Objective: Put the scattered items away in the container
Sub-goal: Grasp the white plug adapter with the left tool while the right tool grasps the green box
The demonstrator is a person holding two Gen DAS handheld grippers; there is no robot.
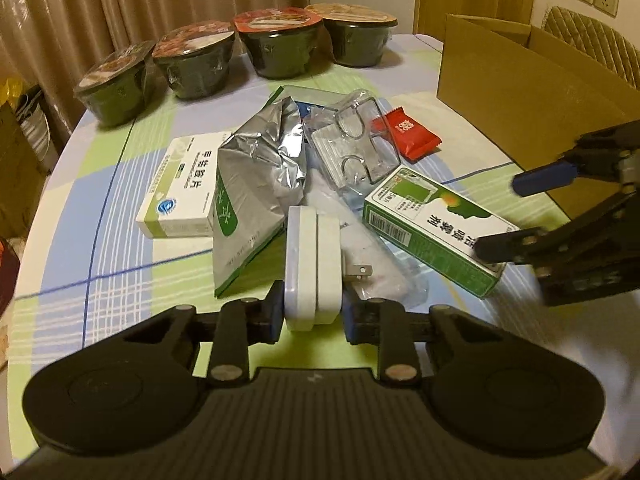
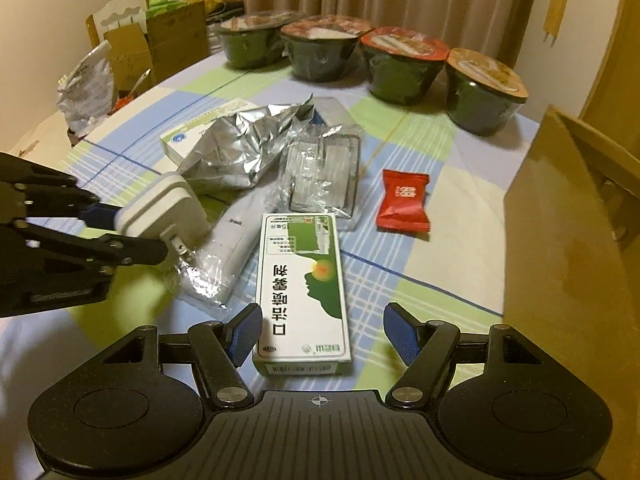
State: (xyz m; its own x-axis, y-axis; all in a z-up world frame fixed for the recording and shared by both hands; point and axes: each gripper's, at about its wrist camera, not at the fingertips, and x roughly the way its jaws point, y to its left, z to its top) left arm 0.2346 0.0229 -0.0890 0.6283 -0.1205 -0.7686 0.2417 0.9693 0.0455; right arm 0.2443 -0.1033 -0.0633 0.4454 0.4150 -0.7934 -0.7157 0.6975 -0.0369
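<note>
Only right wrist view shows right tongs parted.

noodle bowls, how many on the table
4, in a row along the far edge of the table: leftmost, second, third with a red lid, rightmost nearest the cardboard box. None looks hidden.
</note>
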